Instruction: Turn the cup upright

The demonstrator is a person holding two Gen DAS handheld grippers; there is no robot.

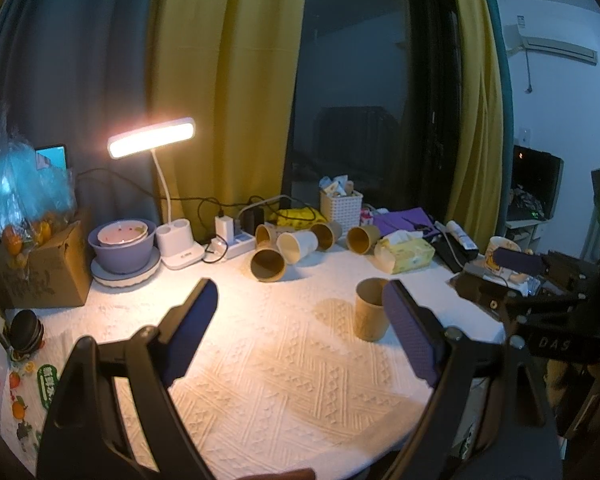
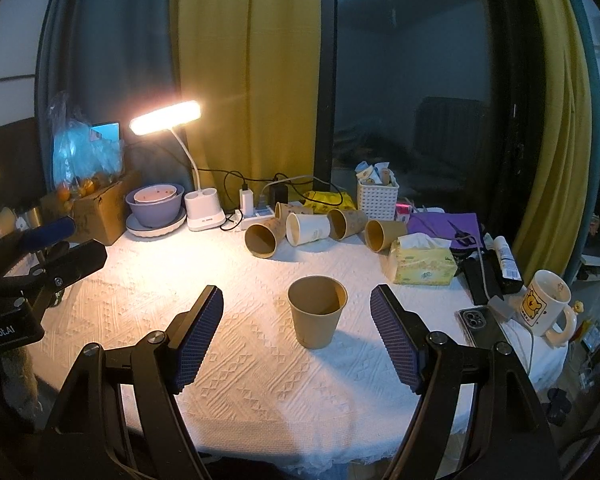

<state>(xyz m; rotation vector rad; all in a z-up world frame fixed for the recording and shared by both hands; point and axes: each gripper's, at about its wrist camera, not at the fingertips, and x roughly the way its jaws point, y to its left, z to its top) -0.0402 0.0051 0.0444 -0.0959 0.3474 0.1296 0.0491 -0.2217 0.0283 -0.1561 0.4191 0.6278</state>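
Note:
A brown paper cup (image 2: pixel 317 311) stands upright, mouth up, on the white tablecloth (image 2: pixel 260 380). My right gripper (image 2: pixel 298 300) is open and empty, just short of the cup, which sits between its fingers' line. The same cup (image 1: pixel 371 309) shows in the left wrist view, partly behind the right finger. My left gripper (image 1: pixel 300 294) is open and empty over the cloth, left of the cup. Several more paper cups lie on their sides at the back: a brown one (image 2: pixel 261 237), a white one (image 2: pixel 307 229) and another brown one (image 2: pixel 383 234).
A lit desk lamp (image 2: pixel 166 117), stacked bowls (image 2: pixel 155 205), a cardboard box (image 2: pixel 100 212), a power strip (image 2: pixel 256 210), a white basket (image 2: pixel 378 192), a tissue pack (image 2: pixel 422 260), a phone (image 2: pixel 480 324) and a bear mug (image 2: pixel 546 304) ring the table.

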